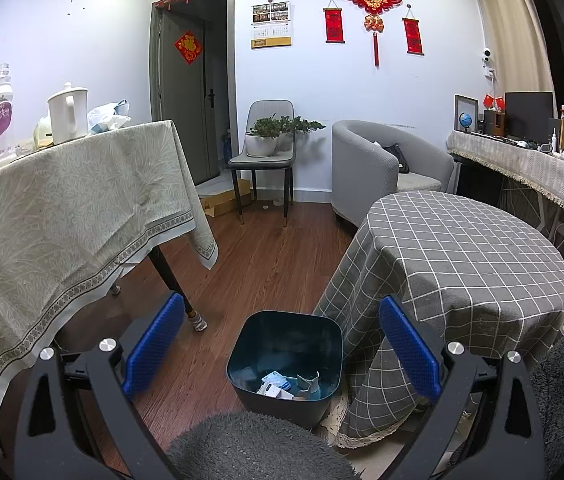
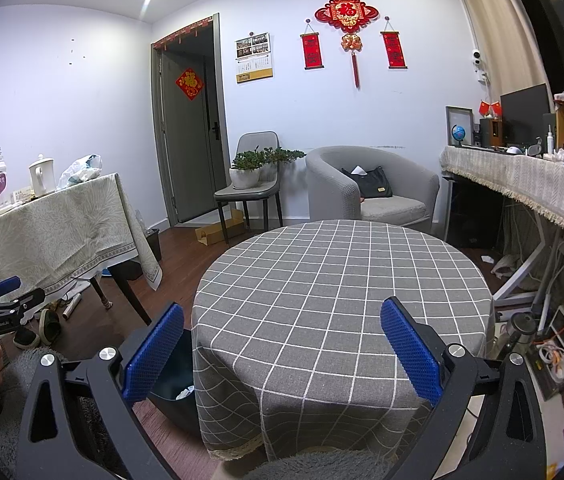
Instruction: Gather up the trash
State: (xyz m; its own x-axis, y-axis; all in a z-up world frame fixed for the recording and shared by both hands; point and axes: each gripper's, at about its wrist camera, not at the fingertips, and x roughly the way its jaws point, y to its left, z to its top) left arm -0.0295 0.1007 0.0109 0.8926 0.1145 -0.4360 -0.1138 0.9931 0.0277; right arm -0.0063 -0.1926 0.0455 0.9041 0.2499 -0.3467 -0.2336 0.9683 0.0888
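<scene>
With both the left gripper (image 1: 280,344) and right gripper (image 2: 282,346) hanging released and empty, scraps are already lying in the bin (image 1: 242,354) by the round table's (image 2: 342,276) bare edge, suggesting collecting is nearing its end.

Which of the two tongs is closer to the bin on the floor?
Left. The left tongs hang open right above the bin, which has scraps inside. The right tongs are open over the checked table, with the bin off to their left.

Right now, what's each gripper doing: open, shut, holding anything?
Left gripper: open, empty, above the trash bin.
Right gripper: open, empty, facing the checked round table.
</scene>
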